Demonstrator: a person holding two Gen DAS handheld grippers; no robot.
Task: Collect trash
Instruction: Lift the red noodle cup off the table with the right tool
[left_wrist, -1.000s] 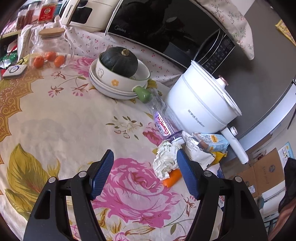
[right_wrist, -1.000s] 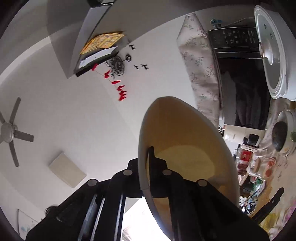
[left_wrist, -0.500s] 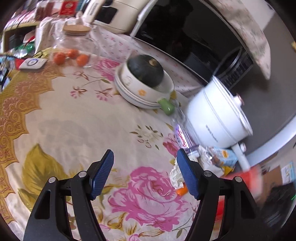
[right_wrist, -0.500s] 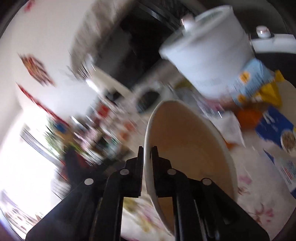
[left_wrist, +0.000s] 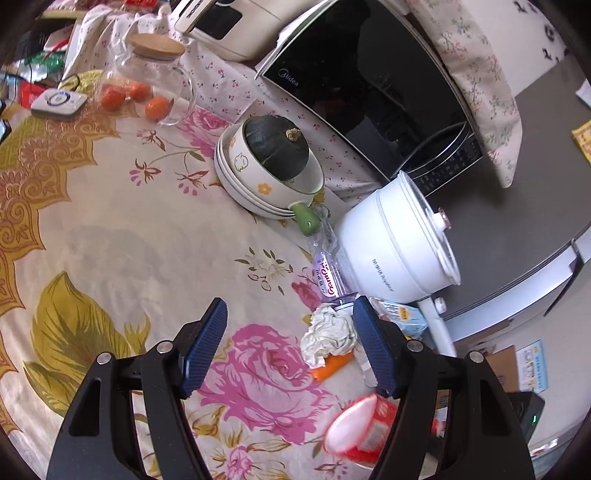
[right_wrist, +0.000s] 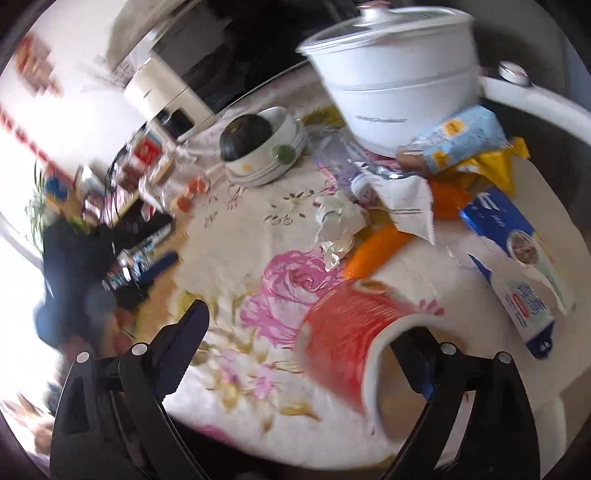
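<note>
Fingers: left gripper (left_wrist: 290, 347) open, empty; right gripper (right_wrist: 314, 347) just sprang wide, red cup (right_wrist: 347, 332) loose between jaws.
Surface: floral tablecloth (left_wrist: 110, 229).
Trash: crumpled tissue (left_wrist: 327, 334), wrappers near table's edge by white pot (left_wrist: 399, 240).

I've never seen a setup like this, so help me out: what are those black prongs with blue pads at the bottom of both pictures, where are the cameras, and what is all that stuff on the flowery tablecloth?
There is no robot here. A person holds a two-finger gripper in each hand, and a fisheye camera on each one looks forward along its fingers.

One picture comes from the left gripper. It is open and holds nothing, above the floral tablecloth.

The other comes from the right gripper. Its fingers have just been opening. A red paper bowl, blurred, lies between them, against the right-hand finger; no pads press on it.

Trash lies ahead: a crumpled tissue, an orange wrapper, a blue packet and a clear plastic bottle. Behind stand a white electric pot and a green squash in stacked bowls.
</note>
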